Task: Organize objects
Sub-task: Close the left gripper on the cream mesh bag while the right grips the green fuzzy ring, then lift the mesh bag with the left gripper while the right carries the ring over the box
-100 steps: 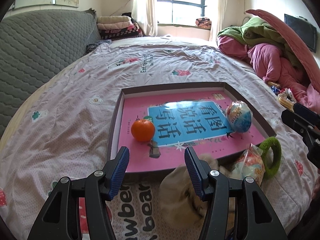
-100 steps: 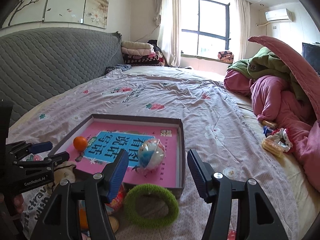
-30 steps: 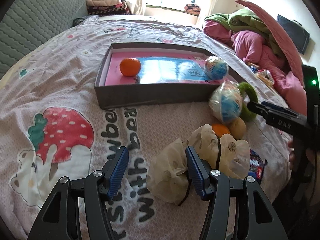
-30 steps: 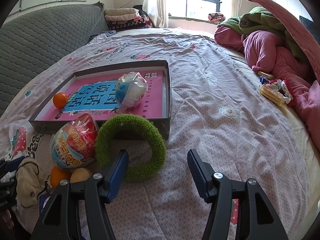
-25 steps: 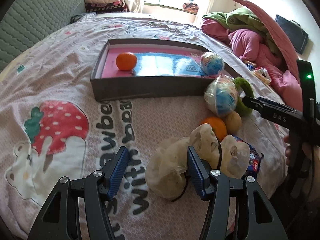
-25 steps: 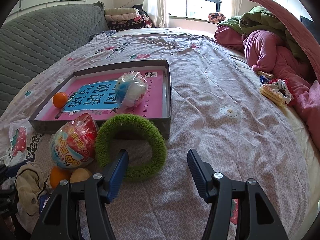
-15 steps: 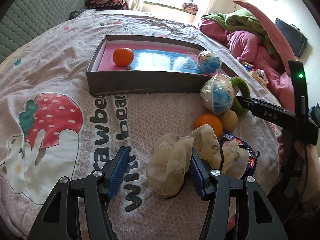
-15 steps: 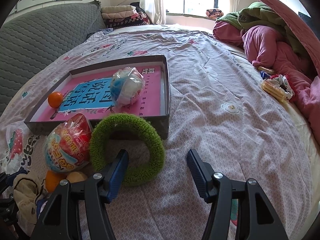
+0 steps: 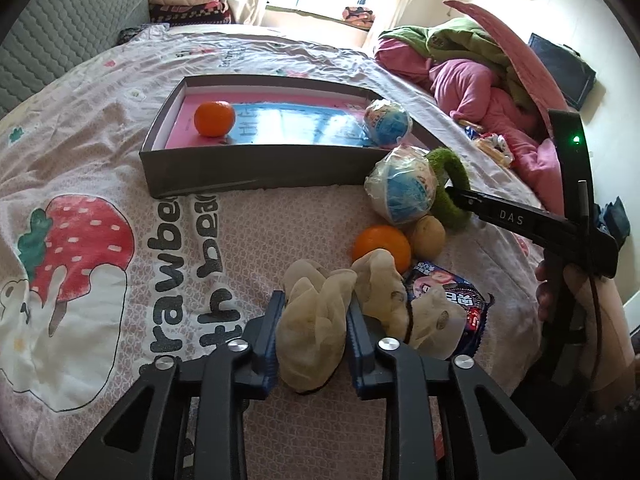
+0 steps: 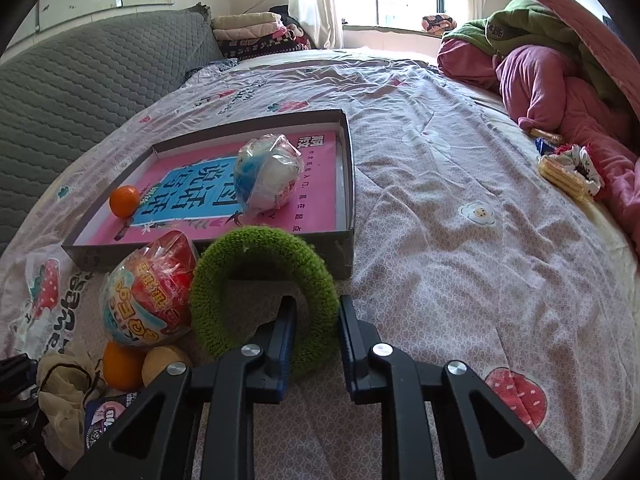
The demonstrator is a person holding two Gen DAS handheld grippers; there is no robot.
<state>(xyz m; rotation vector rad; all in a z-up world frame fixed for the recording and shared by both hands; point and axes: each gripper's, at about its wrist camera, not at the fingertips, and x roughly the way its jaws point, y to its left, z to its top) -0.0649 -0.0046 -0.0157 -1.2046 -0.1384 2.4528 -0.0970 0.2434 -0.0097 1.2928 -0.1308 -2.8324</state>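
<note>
- Cream-coloured soft cloth bundle with black elastic trim lies on the pink patterned bedspread, and the left gripper has just closed on its nearer lump, so the blue pads press into the fabric from both sides.
- Fuzzy green fabric ring leans against the near wall of the shallow grey cardboard box; the right gripper has just closed too, its jaws clamped on the ring's lower right rim.
- Inside the box, on a pink and blue printed sheet, sit a small orange fruit near the left wall and a round plastic-wrapped blue and white ball toward the right.
- Outside the box, just left of the ring and touching it, rests a second plastic-wrapped ball, red and blue with printed letters.
- Below that ball, a larger orange fruit and a tan round potato-like object lie side by side, touching.
- A dark snack packet with pink print lies partly under the cloth bundle.
- In the left wrist view, a person's hand grips the handle of the right gripper at the right edge.
- Far back on the bed, a heap of pink and green bedding is piled well apart from the box.
</note>
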